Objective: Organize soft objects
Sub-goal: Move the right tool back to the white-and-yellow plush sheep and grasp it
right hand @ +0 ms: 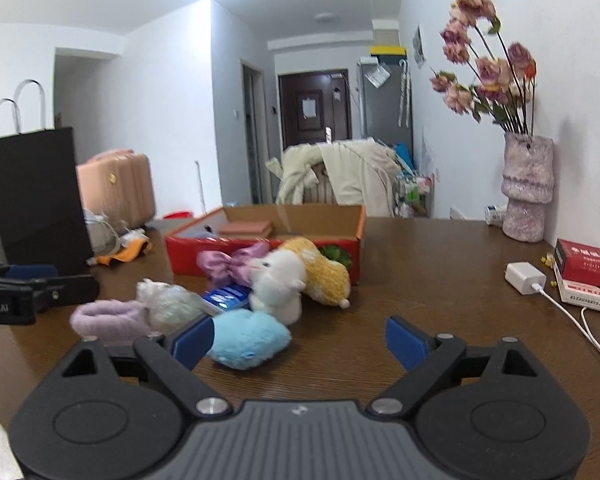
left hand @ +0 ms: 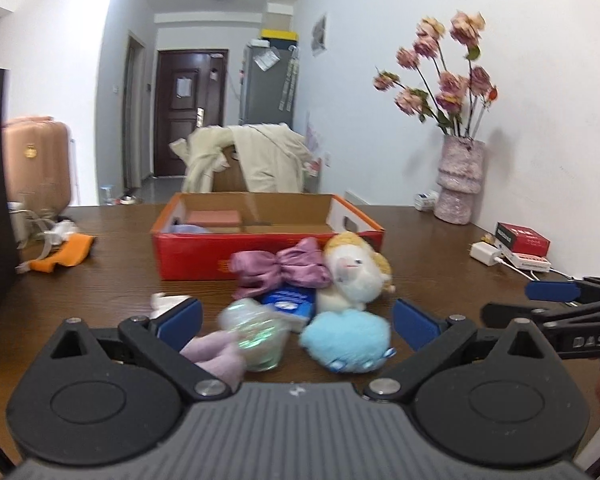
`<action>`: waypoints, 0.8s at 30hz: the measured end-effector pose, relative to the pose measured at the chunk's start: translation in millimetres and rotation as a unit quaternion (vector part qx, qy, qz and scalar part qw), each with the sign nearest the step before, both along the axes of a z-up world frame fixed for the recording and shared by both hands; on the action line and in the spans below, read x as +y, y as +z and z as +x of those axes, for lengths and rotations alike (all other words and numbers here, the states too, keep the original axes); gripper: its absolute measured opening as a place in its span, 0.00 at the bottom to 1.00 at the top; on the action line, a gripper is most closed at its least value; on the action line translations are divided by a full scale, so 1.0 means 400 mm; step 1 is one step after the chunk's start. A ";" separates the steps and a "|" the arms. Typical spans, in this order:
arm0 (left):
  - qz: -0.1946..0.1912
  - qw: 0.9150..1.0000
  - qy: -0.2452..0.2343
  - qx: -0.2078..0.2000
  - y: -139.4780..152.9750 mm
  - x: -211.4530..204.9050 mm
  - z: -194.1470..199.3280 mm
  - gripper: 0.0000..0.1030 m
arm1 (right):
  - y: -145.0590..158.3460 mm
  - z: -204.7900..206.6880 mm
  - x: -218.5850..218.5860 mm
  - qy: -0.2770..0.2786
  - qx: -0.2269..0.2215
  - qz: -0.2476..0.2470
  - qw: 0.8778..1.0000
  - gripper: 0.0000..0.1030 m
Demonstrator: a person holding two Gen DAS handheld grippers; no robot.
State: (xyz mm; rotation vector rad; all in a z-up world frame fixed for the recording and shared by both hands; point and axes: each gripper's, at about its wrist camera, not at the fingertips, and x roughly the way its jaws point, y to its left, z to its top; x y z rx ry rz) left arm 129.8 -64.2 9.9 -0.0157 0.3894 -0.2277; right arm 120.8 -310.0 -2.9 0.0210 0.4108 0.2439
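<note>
Left wrist view shows the left gripper (left hand: 296, 316) with its jaws spread wide and nothing pressed between the blue pads. It hangs low over the near edge of the pile. The right gripper (right hand: 300, 340) also stands wide and empty, its left pad just beside the blue plush (right hand: 248, 338) but, as far as I can tell, not gripping it.

Just beyond the left gripper lie the lilac plush (left hand: 216, 354), a shiny translucent soft thing (left hand: 256, 332) and the blue plush, close together on the brown table (left hand: 440, 276). A little farther are a small blue packet (left hand: 290, 300), a white and yellow plush animal (left hand: 356, 272) and a purple satin bow (left hand: 284, 268), which lean against the front wall of the red box (left hand: 196, 256).

The red box stands open at the far side of the pile. Inside it I can see a pink flat block (left hand: 216, 217) and something pale blue at the near left corner; the rest of the inside is hidden by the wall. So, in my judgement, the task is only at its beginning or early part: perhaps one or two things are already in the box, and the whole pile is still outside on the table. What remains is to pick up each soft thing and put it in the box, probably the nearest ones first.
</note>
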 end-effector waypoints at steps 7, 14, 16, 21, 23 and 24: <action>-0.050 0.998 -0.002 0.042 -0.037 -0.096 0.203 1.00 | -0.015 0.194 -0.068 0.001 0.023 0.030 0.999 0.89; -0.069 0.992 -0.031 0.101 -0.082 -0.138 0.360 0.84 | -0.065 0.443 -0.142 0.006 0.078 0.121 0.990 0.85; -0.071 0.991 -0.041 0.109 -0.095 -0.143 0.384 0.76 | -0.095 0.511 -0.153 0.011 0.105 0.157 0.982 0.82; -0.103 0.986 -0.051 0.121 -0.118 -0.116 0.414 0.53 | -0.165 0.612 -0.155 0.058 0.127 0.237 0.961 0.82; -0.121 0.984 -0.058 0.121 -0.119 -0.105 0.418 0.45 | -0.177 0.637 -0.147 0.081 0.137 0.254 0.954 0.82; -0.126 0.983 -0.061 0.122 -0.120 -0.102 0.419 0.45 | -0.180 0.644 -0.142 0.086 0.140 0.256 0.953 0.81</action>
